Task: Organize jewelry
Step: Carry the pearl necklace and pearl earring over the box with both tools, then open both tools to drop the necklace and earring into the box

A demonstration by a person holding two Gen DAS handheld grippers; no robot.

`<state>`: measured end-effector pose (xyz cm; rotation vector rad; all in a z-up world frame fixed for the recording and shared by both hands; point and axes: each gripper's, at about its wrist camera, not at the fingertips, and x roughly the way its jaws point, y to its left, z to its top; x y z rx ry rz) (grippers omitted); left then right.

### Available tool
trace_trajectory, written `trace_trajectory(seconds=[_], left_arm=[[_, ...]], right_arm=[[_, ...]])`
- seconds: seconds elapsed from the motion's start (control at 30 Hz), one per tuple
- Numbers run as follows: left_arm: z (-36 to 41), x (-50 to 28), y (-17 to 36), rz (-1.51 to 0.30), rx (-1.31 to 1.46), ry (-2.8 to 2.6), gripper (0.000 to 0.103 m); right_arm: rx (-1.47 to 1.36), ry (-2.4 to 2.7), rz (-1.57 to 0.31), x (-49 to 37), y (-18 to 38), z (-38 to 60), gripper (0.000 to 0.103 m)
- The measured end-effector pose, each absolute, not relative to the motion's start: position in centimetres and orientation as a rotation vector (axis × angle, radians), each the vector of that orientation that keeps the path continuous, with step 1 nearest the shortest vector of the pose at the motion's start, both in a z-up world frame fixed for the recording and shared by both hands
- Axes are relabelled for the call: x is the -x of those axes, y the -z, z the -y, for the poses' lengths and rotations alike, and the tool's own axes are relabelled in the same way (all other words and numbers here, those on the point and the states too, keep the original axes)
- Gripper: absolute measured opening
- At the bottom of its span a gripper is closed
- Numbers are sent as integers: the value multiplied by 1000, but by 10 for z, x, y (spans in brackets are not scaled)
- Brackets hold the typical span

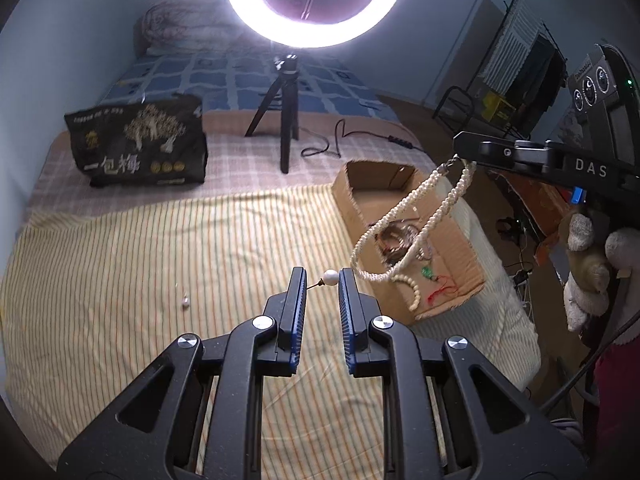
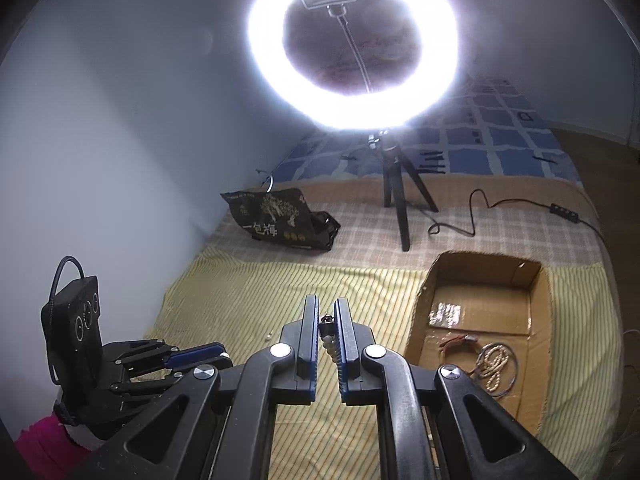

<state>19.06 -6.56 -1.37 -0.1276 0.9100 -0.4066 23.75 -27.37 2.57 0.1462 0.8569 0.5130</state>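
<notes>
Surface: bed [image 1: 120,280] with yellow striped sheet, checked blanket behind it, pale wall at the back.
Light: ring light [image 1: 314,4] on a tripod, beyond both pairs of fingers.
Bag: black snack bag [image 1: 140,144], far left of the left fingers.
Left gripper [image 1: 322,280]: fingers narrowly apart, pinching a pearl earring [image 1: 330,278] crosswise; pearl against the right finger, thin post toward the left one.
Right gripper [image 2: 326,322]: fingers nearly closed, clamped on the clasp end of the pearl necklace [image 1: 404,224]; beads sit between the pads in the right wrist view.
Necklace: hangs as a loop below the right fingers, above the box, right of the left fingers.
Box: open cardboard box [image 2: 540,320] on the bed, right of both grippers; more jewelry [image 2: 494,364] lies inside.
Loose: second small earring [image 1: 185,302] on the sheet, left of the left fingers.
</notes>
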Motion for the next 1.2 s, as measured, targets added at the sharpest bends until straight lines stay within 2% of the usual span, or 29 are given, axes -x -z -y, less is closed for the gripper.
trace_trajectory(seconds=[0.3,0.6,1.2], left_arm=[[103,-212,-7,-889,94,457,15],[148,-228,2,-909,62,519,15],[218,-251,54,-989,2,582,15]], right_arm=[[-95,-451,-841,-259,-46,301,5],[-87,-385,-834,-278,-50,338,5],[-65,-287,-928,-326,5,379,5]])
